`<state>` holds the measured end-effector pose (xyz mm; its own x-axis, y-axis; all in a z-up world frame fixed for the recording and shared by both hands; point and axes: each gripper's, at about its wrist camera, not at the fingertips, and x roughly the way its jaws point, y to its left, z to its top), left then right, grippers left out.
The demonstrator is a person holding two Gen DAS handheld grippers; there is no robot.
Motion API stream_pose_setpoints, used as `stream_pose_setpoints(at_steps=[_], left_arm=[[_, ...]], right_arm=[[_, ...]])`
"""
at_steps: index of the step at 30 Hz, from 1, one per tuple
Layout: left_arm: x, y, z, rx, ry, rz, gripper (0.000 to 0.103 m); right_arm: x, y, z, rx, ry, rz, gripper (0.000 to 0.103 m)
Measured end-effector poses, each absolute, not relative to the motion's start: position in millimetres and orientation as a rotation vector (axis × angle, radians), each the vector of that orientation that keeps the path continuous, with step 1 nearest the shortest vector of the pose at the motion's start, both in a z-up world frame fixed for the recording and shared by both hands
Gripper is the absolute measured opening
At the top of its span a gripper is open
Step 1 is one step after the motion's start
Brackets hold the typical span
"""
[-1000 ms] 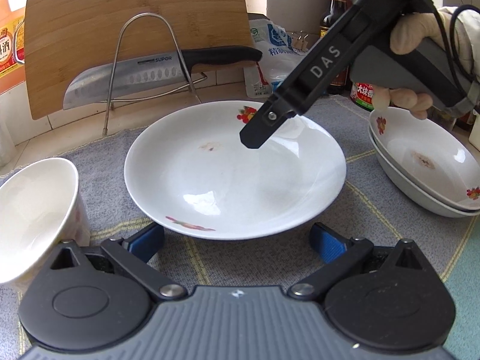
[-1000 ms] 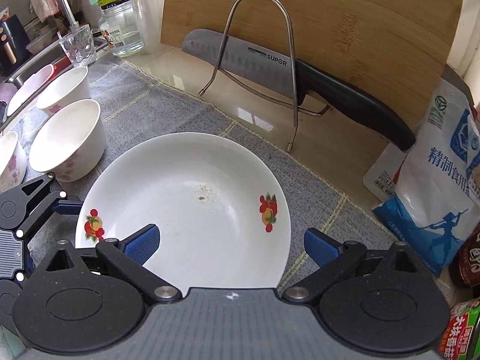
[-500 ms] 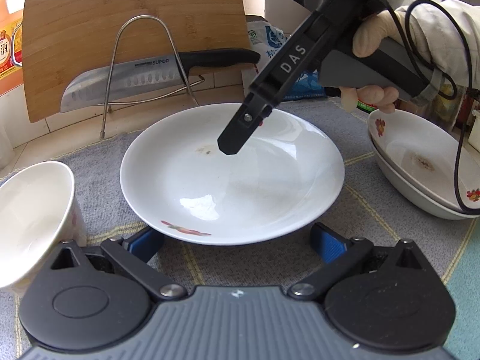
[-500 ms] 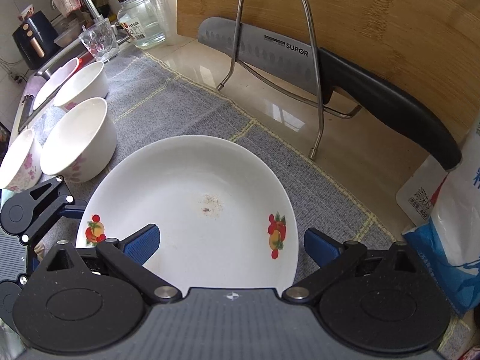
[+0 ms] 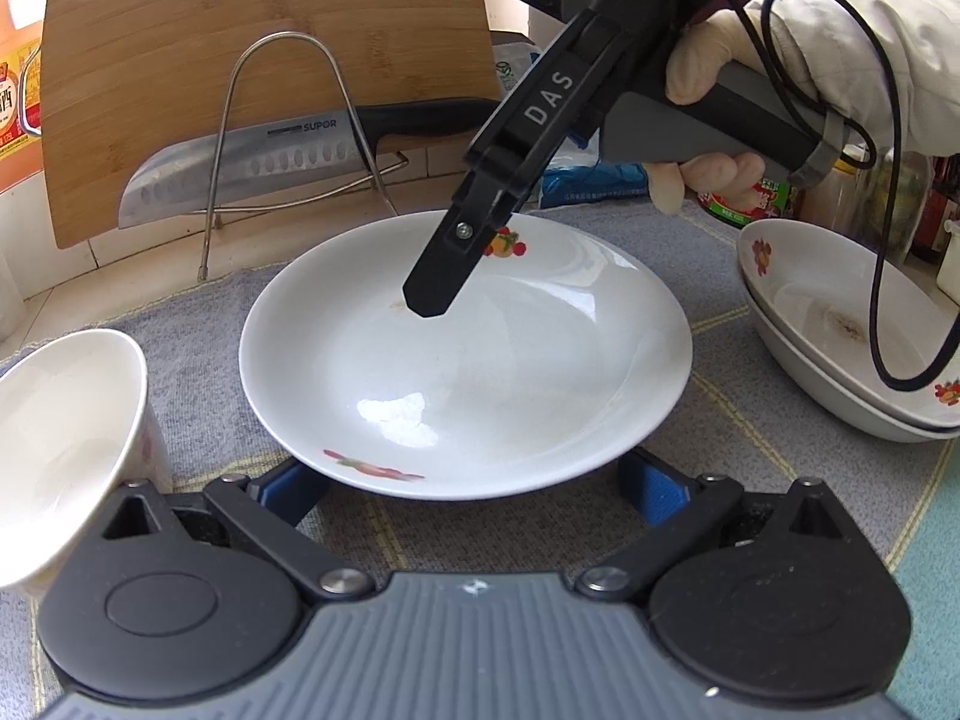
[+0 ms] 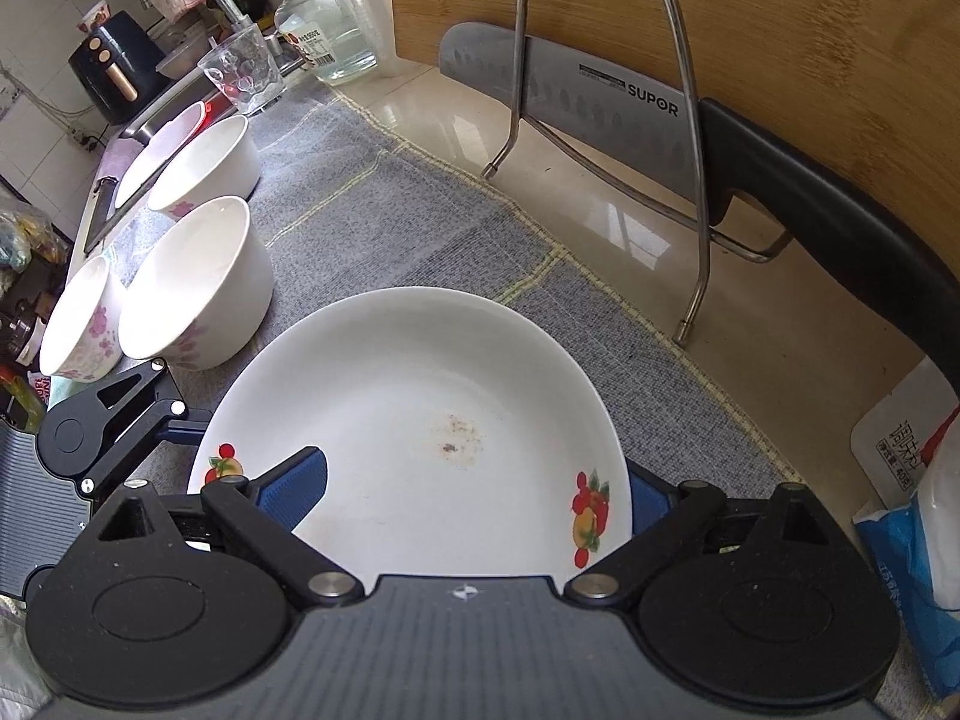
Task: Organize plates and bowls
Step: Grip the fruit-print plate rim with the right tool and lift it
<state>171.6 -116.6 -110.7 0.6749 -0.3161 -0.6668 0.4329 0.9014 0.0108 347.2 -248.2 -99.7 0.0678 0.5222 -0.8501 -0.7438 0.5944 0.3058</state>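
Note:
A white plate with fruit prints (image 5: 480, 372) lies on the grey mat; it also shows in the right wrist view (image 6: 420, 420). My left gripper (image 5: 474, 492) is open at the plate's near rim, its blue pads (image 5: 654, 495) low beside the rim. My right gripper (image 6: 474, 492) is open, one pad (image 6: 297, 489) above the plate, the other (image 6: 651, 501) outside its far rim; a finger of it (image 5: 450, 264) hangs over the plate. Two stacked plates (image 5: 840, 336) sit at the right. White bowls (image 6: 198, 288) stand at the left.
A wooden cutting board (image 5: 264, 60) and a knife (image 5: 264, 162) on a wire rack (image 5: 288, 138) stand behind the plate. A bowl (image 5: 60, 444) is close to my left gripper. Bottles and a salt bag (image 6: 924, 540) are at the back right. A glass (image 6: 240, 75) is near the sink.
My right gripper has moved forward and down over the plate, its finger now nearer the plate's middle. The left gripper has held its place at the near rim.

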Motion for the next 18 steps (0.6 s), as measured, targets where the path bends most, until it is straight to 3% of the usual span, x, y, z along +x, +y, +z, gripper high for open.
stream_pose_setpoints(at_steps=[18], left_arm=[[171.7, -116.2, -106.8, 0.173, 0.725, -0.426, 0.097]], right_arm=[[341.2, -249.7, -99.2, -0.228, 1.153, 0.936, 0.101]])
